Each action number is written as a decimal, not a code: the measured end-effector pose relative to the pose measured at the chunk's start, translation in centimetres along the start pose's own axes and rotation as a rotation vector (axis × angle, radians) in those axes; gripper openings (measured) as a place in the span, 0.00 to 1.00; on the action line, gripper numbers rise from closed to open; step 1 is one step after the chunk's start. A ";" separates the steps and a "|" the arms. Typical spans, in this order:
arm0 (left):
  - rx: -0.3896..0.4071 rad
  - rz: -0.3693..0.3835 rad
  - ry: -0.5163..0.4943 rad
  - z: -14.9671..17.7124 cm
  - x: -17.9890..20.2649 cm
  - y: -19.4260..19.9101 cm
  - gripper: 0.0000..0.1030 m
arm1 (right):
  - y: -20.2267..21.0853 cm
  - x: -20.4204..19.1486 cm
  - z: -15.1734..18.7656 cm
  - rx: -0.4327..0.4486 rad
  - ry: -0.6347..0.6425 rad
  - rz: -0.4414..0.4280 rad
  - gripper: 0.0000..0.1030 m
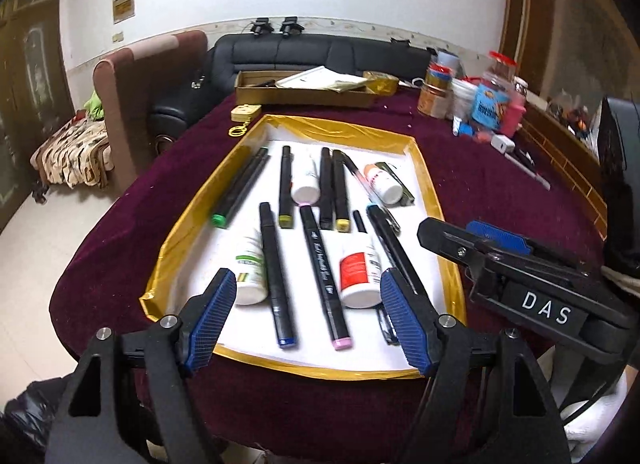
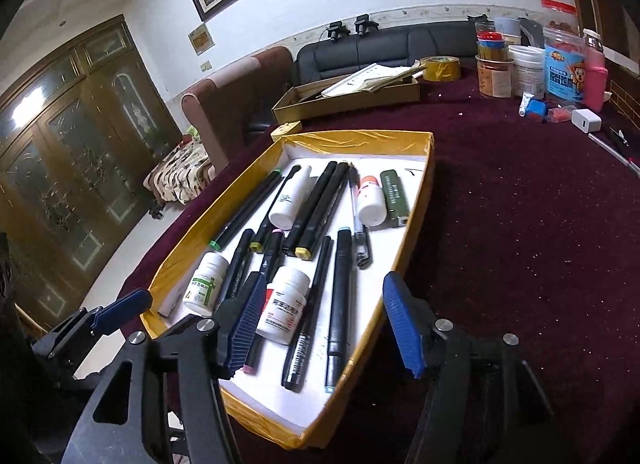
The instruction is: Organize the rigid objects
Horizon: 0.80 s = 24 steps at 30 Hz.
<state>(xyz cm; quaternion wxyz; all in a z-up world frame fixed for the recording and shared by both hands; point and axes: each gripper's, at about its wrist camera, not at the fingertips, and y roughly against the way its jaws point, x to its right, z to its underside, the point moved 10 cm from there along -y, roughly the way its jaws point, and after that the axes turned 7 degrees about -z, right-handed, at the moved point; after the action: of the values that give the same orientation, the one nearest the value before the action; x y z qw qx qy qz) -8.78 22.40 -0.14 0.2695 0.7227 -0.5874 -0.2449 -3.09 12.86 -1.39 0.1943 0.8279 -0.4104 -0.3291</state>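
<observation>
A shallow gold-rimmed tray (image 1: 192, 220) (image 2: 420, 208) with a white floor lies on the maroon table. It holds several black markers (image 1: 276, 276) (image 2: 340, 296), a red-label white bottle (image 1: 360, 276) (image 2: 284, 304), a green-label white bottle (image 1: 250, 268) (image 2: 206, 284), two further small bottles (image 1: 384, 182) (image 2: 370, 200) and a green lighter (image 2: 394, 196). My left gripper (image 1: 308, 320) is open and empty above the tray's near end. My right gripper (image 2: 324, 324) is open and empty over the tray's near right edge; it also shows in the left wrist view (image 1: 476, 236).
A flat cardboard box with papers (image 1: 304, 90) (image 2: 348, 96), a tape roll (image 2: 440, 66), jars and cans (image 1: 492, 100) (image 2: 560, 60), a white charger (image 2: 586, 120) and a pen stand at the table's far side. A black sofa and a brown chair stand behind the table.
</observation>
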 end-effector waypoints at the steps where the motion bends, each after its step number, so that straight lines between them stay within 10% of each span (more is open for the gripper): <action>1: -0.004 -0.002 -0.010 0.1 0.4 0.0 0.72 | 0.1 0.2 0.0 0.001 -0.005 -0.001 0.54; 24: -0.058 -0.014 -0.188 1.1 8.0 -0.2 0.72 | 2.6 6.0 0.1 0.044 -0.136 -0.019 0.55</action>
<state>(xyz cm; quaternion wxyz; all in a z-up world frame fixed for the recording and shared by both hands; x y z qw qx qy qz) -7.90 14.50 -1.36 0.2323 0.6926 -0.5978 -0.3302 -1.93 6.46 -2.27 0.1445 0.8117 -0.4219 -0.3772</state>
